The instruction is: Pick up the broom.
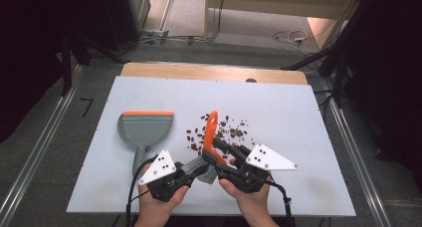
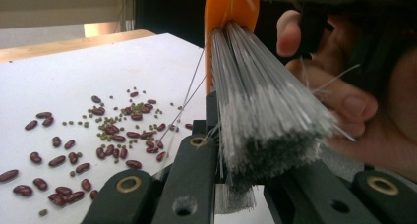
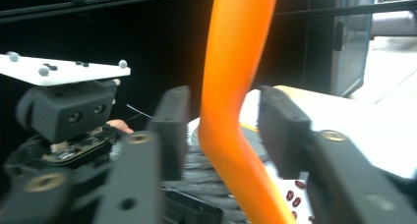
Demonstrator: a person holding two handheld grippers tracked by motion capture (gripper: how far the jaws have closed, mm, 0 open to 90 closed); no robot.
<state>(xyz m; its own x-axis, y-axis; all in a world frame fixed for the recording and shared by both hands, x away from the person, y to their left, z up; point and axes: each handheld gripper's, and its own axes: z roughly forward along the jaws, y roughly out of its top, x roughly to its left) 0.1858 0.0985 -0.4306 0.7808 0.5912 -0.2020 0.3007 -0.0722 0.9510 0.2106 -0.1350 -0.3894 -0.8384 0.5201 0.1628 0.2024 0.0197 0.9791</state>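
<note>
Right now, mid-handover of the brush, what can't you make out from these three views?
- Dustpan: high view, handle end hidden behind the left gripper.
- Brush: left gripper view, bristle tips hidden between the jaws, handle cut by the top edge.
- Right gripper: its own view is blurred; pad contact with the orange handle unclear.
- Beans: high view, too small to count.

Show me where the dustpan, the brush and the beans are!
dustpan (image 1: 145,129): high view, grey scoop.
brush (image 2: 268,121): left gripper view, grey bristles.
beans (image 2: 115,130): left gripper view, middle of the scattered pile.
</note>
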